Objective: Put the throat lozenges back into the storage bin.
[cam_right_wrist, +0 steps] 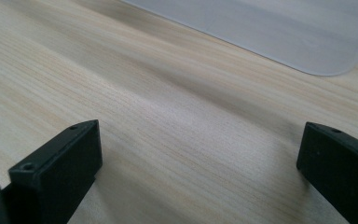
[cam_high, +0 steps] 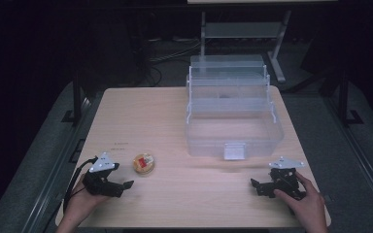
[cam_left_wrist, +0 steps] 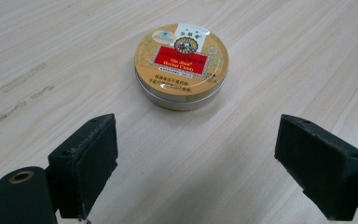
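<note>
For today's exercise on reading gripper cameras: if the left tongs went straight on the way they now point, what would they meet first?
Probably the round candy tin: it lies ahead of the open left tongs, slightly left of centre.

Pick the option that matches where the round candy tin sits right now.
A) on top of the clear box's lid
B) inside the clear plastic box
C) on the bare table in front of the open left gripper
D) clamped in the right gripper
C: the candy tin lies on the wooden table, just ahead of the left gripper, whose jaws stand wide apart and clear of it.
</note>
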Tool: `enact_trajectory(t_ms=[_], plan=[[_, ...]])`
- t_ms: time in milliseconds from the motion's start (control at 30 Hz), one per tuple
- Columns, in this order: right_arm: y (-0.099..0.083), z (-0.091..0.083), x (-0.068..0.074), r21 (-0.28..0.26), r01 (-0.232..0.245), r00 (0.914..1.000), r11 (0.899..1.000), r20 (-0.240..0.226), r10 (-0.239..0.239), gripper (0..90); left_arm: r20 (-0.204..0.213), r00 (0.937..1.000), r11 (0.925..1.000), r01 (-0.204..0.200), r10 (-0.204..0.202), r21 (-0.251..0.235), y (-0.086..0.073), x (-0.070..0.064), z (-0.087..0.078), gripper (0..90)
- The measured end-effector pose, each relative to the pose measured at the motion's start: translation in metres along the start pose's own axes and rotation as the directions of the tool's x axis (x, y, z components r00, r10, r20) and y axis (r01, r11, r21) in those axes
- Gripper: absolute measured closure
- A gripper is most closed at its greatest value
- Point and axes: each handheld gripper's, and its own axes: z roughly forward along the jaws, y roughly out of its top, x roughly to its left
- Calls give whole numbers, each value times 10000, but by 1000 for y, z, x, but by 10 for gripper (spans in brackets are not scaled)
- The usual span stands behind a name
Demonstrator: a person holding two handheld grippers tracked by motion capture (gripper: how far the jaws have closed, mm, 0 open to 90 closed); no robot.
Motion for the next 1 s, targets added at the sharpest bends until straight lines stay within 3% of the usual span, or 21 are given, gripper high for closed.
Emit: enact_trajectory(t_ms=[1000], plan=[[0,0,0,3,-3,10000,10000,2,3,0,79,9998,9992,-173,170,364,29,9,9,128]])
